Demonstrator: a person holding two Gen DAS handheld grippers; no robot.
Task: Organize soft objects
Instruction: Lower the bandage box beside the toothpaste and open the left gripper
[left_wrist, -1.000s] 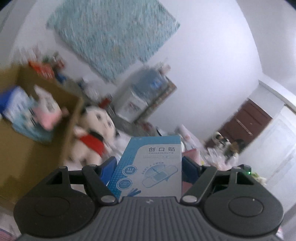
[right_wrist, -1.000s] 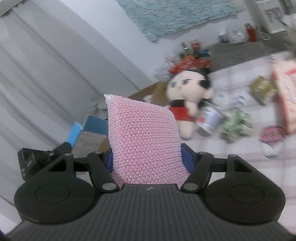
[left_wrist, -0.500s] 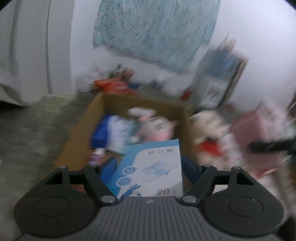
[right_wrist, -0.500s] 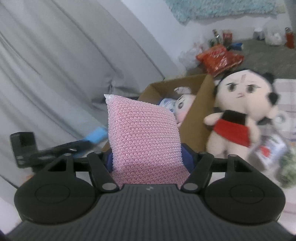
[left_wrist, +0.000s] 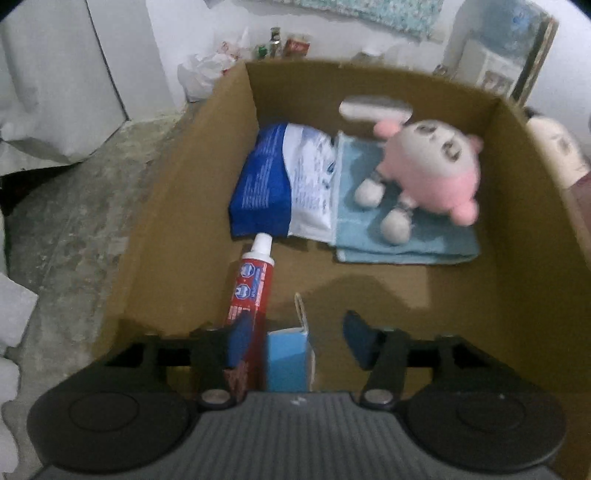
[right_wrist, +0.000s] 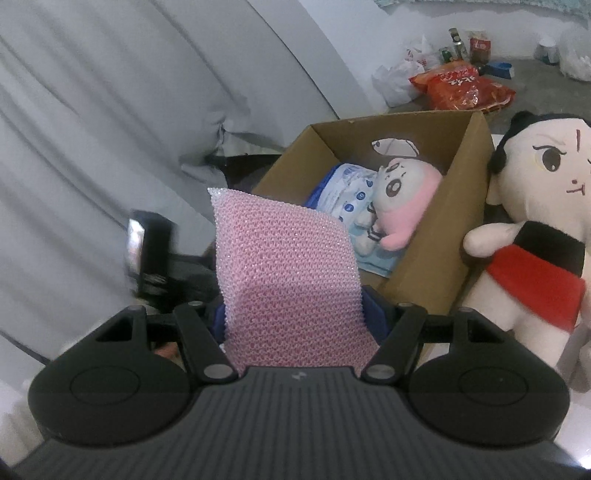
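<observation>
My left gripper (left_wrist: 295, 332) is open over the near end of a cardboard box (left_wrist: 192, 177). The blue plaster box (left_wrist: 290, 363) sits between its spread fingers, free of them. Inside the box lie a red toothpaste tube (left_wrist: 253, 284), a blue-and-white soft pack (left_wrist: 284, 184), a folded light-blue towel (left_wrist: 402, 236) and a small pink plush (left_wrist: 432, 173). My right gripper (right_wrist: 295, 310) is shut on a pink mesh sponge (right_wrist: 284, 266), beside the same box (right_wrist: 458, 206), whose pink plush (right_wrist: 402, 203) shows inside.
A large plush doll in red and black (right_wrist: 535, 206) stands against the box's right side. Red snack bags (right_wrist: 461, 88), plastic bags and bottles lie by the far wall. A grey curtain (right_wrist: 110, 129) hangs at left. Bare concrete floor (left_wrist: 74, 221) lies left of the box.
My left gripper swung over the box, lowered into it and opened, letting go of the plaster box. My right gripper moved closer to the box, still holding the sponge.
</observation>
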